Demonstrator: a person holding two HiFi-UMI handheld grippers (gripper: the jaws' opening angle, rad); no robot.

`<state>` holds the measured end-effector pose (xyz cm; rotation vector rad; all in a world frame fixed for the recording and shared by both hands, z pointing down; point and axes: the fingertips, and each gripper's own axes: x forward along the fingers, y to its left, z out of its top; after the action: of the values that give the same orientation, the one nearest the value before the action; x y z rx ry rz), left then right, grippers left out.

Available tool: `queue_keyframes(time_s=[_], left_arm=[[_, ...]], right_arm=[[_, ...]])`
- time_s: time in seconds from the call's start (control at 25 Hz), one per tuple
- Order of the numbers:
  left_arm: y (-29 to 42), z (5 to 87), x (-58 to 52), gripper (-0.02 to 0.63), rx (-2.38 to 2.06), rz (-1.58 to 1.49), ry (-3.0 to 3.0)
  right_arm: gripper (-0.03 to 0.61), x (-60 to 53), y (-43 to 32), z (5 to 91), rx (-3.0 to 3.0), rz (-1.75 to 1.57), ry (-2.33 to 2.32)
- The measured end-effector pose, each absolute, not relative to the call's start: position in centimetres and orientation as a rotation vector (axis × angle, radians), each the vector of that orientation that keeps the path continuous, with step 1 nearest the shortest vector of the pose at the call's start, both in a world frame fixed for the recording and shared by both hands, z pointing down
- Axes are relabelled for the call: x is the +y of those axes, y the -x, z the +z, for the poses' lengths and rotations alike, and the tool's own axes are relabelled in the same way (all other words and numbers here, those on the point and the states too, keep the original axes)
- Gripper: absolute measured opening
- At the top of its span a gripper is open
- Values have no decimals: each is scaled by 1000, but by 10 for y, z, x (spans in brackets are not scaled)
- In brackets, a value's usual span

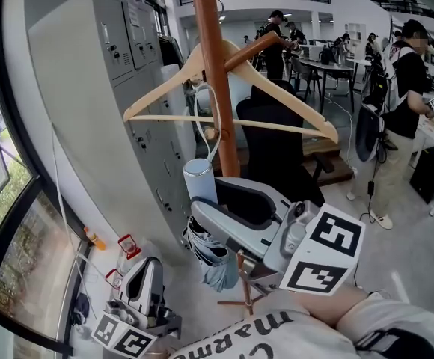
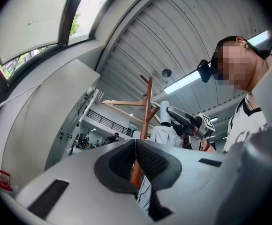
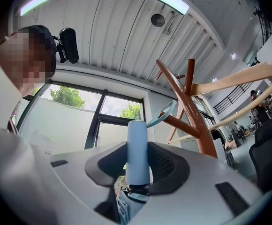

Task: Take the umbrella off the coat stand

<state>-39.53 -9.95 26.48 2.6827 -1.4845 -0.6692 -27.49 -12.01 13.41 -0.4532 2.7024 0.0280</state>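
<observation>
umbrella handle (image 3: 137, 146) between right fingers (image 3: 163, 165)

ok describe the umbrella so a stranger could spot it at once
Find the reddish-brown wooden coat stand mid-frame in the head view, a pale wooden hanger across it. Below the hanger, beside the pole, the folded umbrella hangs by a thin loop. It is the only pale blue thing there, its cylindrical handle clamped in the right gripper.
</observation>
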Motion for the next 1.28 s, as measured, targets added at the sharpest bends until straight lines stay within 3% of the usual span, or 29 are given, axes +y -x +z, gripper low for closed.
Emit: queue_keyframes(time_s=[1.28], left_arm=[[365, 274, -85, 25, -1506, -635, -2701]], right_arm=[[149, -126, 244, 195, 2760, -95, 572]])
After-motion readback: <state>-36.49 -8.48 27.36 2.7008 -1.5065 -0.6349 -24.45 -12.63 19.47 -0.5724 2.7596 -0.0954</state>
